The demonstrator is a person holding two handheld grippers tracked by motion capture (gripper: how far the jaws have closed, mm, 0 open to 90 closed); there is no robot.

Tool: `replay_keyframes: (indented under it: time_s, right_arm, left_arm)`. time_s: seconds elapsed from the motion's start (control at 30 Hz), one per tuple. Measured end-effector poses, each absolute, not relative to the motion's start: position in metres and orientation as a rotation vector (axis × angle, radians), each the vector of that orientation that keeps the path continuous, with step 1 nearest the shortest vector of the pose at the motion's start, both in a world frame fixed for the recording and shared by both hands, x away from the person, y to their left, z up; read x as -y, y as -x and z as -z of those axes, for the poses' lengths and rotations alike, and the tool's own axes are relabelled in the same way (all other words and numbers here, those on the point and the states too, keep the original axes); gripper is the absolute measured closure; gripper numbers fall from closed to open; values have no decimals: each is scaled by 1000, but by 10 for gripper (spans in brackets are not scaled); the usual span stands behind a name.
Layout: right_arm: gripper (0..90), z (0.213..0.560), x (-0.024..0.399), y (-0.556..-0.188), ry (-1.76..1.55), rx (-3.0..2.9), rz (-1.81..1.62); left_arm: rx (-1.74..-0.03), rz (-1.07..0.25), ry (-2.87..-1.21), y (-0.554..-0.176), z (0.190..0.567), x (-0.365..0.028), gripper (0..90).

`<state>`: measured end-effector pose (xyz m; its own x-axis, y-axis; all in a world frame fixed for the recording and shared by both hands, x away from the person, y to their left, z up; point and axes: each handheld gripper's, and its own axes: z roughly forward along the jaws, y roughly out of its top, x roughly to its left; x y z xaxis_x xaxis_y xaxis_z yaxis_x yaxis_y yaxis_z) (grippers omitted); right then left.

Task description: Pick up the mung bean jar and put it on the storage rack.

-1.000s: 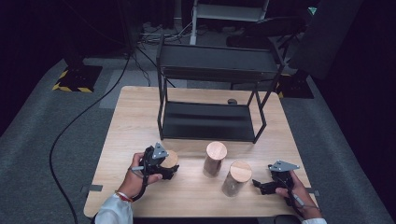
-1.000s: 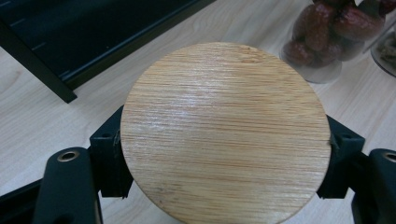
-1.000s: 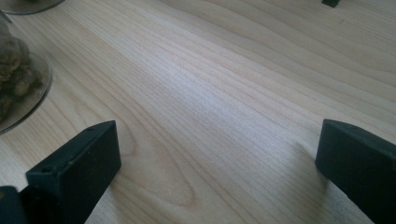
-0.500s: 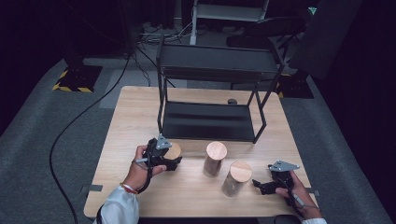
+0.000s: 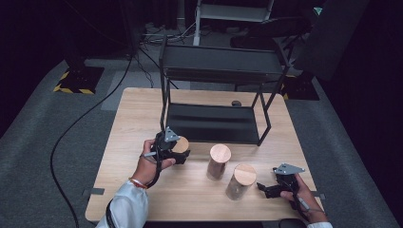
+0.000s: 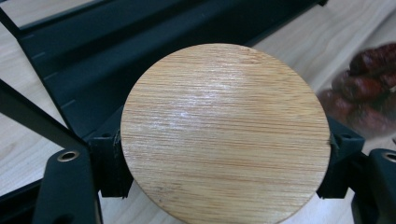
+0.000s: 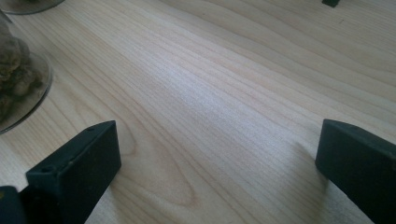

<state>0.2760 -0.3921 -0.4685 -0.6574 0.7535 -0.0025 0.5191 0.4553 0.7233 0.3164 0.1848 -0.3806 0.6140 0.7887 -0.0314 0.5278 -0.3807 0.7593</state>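
A jar with a round wooden lid hangs just above the table, and my left gripper is shut on it. Seen from the left gripper view, the lid sits between the two black jaws of my left gripper, which press on its sides. Straight ahead of it stands a black metal shelf rack, whose lower shelf is close behind the lid. At the table's front right my right gripper rests low and open. Its jaws stand wide apart over bare wood in the right gripper view.
Two more wooden-lidded jars stand mid-table, one nearer the rack and one just left of my right gripper. The left gripper view catches a jar of dark red contents. A small dark object lies behind the rack.
My left gripper has risen and moved toward the rack with the jar in it. The right gripper and the two standing jars have stayed put.
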Motion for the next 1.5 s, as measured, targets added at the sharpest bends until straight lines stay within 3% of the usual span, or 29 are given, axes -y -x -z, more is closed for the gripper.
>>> replay_keyframes:
  time_s: [1.5]
  right_arm:
    - [0, 469, 392, -276, -1083, -2387, -1020]
  left_arm:
    - [-1110, -466, -2054, -392, 354, -138, 241]
